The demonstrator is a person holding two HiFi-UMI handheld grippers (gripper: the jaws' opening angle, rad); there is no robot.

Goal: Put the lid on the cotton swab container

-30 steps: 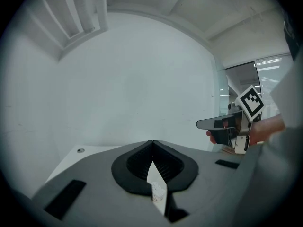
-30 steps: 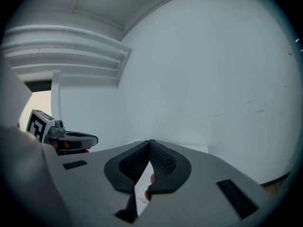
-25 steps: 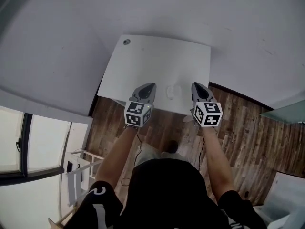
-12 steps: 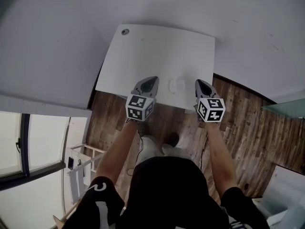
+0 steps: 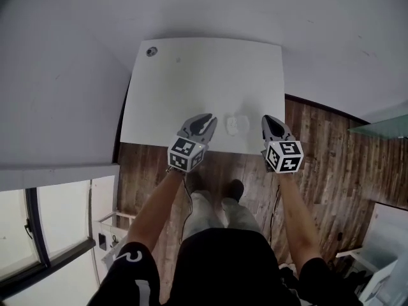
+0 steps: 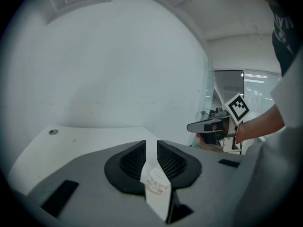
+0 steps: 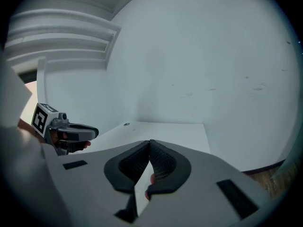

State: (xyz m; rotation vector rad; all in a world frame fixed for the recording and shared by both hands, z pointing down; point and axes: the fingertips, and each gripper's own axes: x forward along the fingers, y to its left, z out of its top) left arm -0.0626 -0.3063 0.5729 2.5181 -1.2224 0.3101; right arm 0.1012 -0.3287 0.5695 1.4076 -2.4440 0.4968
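Cotton swab container [image 5: 233, 125] — small, pale, on the white surface [image 5: 191, 81] close to its near edge; its contents and lid are too small to make out. Left tongs [image 5: 208, 120] over that same edge, jaws just opening to a narrow gap, gripping nothing — the container shows through the gap. Right tongs [image 5: 268, 120] also at that edge, jaws closed together, empty.
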